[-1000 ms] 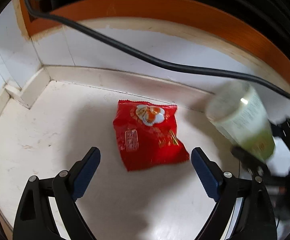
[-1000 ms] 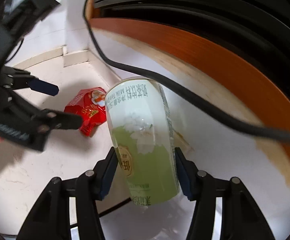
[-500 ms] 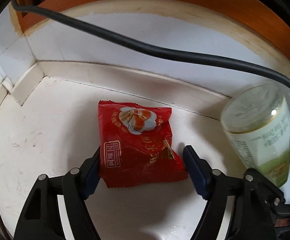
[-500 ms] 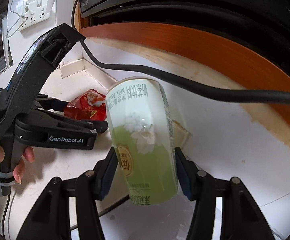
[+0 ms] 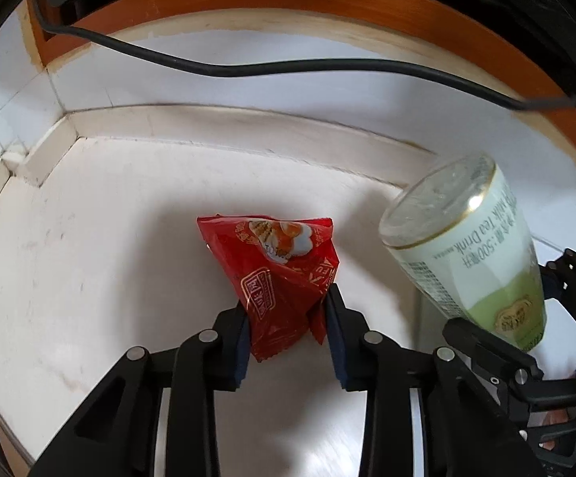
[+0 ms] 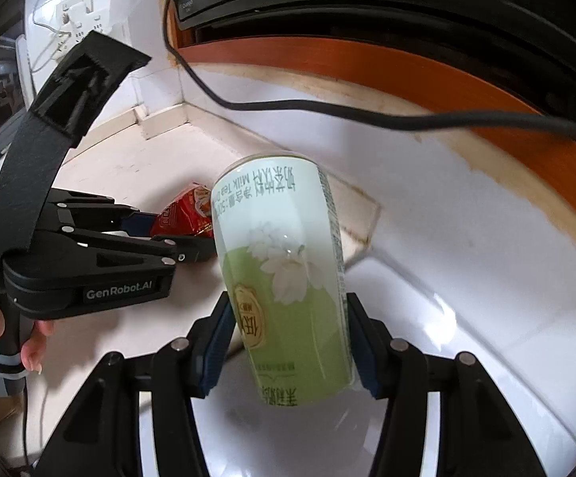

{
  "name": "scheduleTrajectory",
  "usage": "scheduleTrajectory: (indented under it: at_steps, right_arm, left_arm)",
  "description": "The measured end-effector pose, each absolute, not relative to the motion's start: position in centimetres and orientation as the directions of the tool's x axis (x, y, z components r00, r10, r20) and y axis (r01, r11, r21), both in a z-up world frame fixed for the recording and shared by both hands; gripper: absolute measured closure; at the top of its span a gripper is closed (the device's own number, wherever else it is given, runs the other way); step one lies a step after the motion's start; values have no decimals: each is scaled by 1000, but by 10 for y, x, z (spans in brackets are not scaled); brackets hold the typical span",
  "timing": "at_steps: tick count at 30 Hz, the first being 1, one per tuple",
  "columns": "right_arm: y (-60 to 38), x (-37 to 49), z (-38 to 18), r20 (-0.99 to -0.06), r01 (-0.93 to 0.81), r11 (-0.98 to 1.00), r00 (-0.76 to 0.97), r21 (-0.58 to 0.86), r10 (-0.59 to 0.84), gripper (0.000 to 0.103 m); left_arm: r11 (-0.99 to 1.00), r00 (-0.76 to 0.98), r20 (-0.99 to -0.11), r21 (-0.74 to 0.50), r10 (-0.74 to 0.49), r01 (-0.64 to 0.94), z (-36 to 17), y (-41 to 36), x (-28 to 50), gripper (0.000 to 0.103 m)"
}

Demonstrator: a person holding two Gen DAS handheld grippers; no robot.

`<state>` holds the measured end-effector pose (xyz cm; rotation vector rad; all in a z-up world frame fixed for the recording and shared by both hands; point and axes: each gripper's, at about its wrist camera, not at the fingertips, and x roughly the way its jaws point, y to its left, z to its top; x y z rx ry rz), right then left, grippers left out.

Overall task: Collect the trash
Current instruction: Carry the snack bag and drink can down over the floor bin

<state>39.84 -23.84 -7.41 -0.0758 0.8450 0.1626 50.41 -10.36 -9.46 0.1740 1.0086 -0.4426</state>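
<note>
The left gripper has just been closing and now pinches the crumpled red foil snack wrapper, bunching its lower end between the blue pads. The wrapper sits on the white counter, well short of the raised cream ledge along the wall; bare surface lies to its left. To its right, the right gripper clamps an upside-down green-and-white paper milk-tea cup. A black cable hangs above the ledge.

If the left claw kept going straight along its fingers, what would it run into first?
Probably the white counter, since the left claw points steeply down, its jaws having just closed on the red snack packet. Beyond that, the wall.
</note>
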Motion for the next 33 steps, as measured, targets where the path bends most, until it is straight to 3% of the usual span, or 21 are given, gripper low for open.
scheduleTrajectory:
  at_steps: [12, 20, 24, 33]
  right_arm:
    - [-223, 280, -31, -741, -194, 979, 649, 55, 171, 49]
    - [-221, 163, -10, -708, -198, 971, 666, 135, 234, 50]
    - [-213, 107, -8, -706, -224, 958, 650, 178, 283, 50]
    - [-188, 20, -46, -749, -309, 923, 550, 227, 369, 50]
  left_arm:
    - [871, 464, -805, -127, -370, 475, -41, -93, 367, 74]
    - [877, 517, -747, -184, -418, 443, -20, -70, 229, 74]
    - [864, 503, -727, -258, -468, 432, -26, -51, 166, 74]
    - [880, 531, -723, -235, -442, 413, -78, -12, 61, 74]
